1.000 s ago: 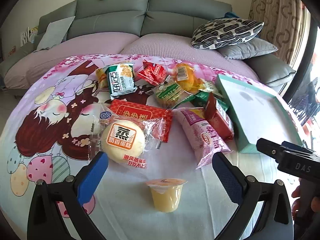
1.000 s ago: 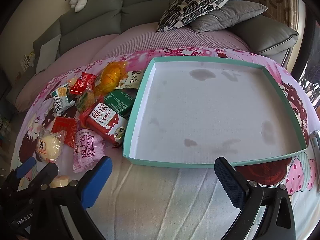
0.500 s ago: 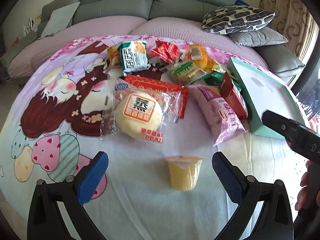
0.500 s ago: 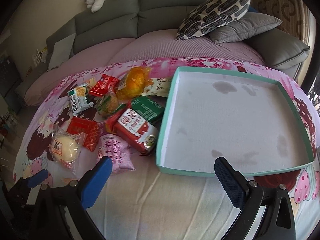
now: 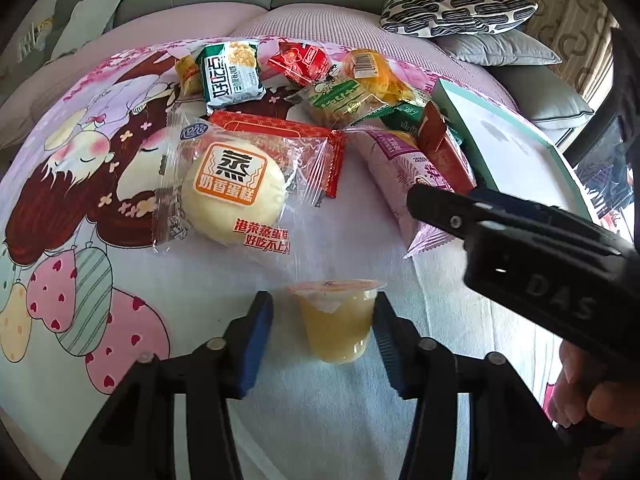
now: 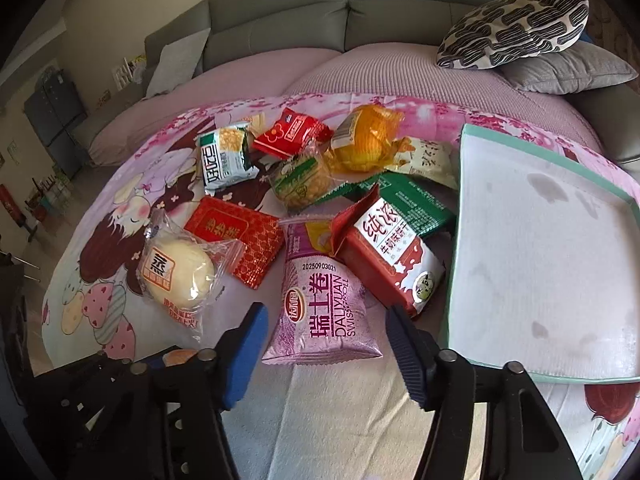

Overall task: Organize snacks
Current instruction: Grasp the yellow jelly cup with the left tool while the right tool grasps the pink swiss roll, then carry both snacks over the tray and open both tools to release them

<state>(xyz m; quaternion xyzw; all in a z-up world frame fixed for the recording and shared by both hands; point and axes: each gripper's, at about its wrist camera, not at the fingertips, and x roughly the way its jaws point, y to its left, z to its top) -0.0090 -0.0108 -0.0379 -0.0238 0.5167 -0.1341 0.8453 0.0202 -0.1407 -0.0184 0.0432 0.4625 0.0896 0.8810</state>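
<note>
A yellow jelly cup stands on the cartoon-print cloth between the pads of my left gripper; the right pad touches it, the left pad stands a little apart. A pink Swiss-roll bag lies with its near end between the pads of my right gripper, neither pad clearly touching. A wrapped steamed cake and a pile of several snack packets lie beyond. The teal-rimmed tray lies at the right, holding nothing.
The right gripper's black body crosses the left wrist view over the pink bag. A grey sofa with patterned cushions stands behind the cloth. The tray rim also shows in the left wrist view.
Both grippers have narrowed a lot. The left one has moved in around the jelly cup. The right one has swung left from the tray to the pink bag.
</note>
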